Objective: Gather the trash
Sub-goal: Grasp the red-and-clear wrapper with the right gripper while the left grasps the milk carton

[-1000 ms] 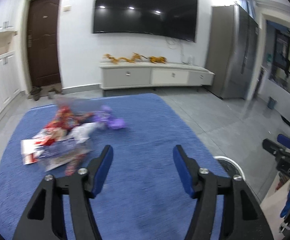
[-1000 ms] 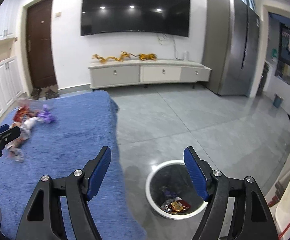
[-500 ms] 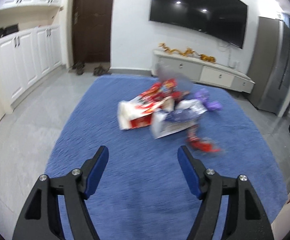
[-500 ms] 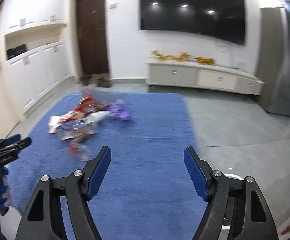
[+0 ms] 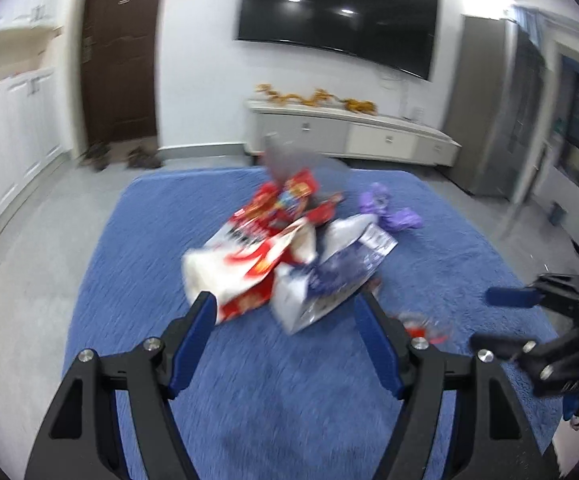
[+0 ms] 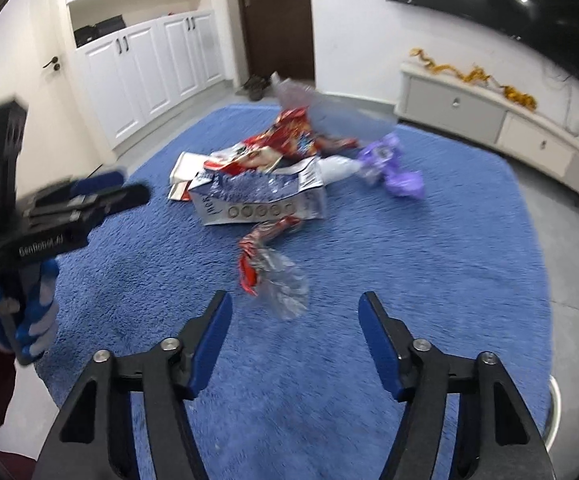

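So, your trash pile (image 5: 289, 236) sits on the blue rug (image 5: 137, 272), roughly mid-rug and toward the far edge, the side by the TV cabinet (image 5: 353, 136). There's a big red-and-white snack bag (image 5: 241, 264) with a blue-and-white wrapper (image 5: 337, 276) right against it, some smaller red packets (image 5: 289, 196) behind them, and a purple wrapper (image 5: 389, 212) off on the right side of the heap. In the right wrist view you can see one more piece lying a bit apart from the pile on the near side: a crumpled clear-and-red wrapper (image 6: 269, 268).

Your left gripper (image 5: 285, 320) hangs over the rug just short of the pile, jaws spread apart with nothing in them; the snack bag and the blue-and-white wrapper show in the gap between the fingertips, but whether the tips touch them is hard to say since the picture is blurry. Your right gripper (image 6: 293, 320) points down at the crumpled wrapper, which sits just ahead of the gap; its jaws are closing, nothing between them, not touching anything.

Each gripper shows up at the edge of the other's view, and a white bin rim (image 6: 554, 404) peeks in at the rug's near right corner.
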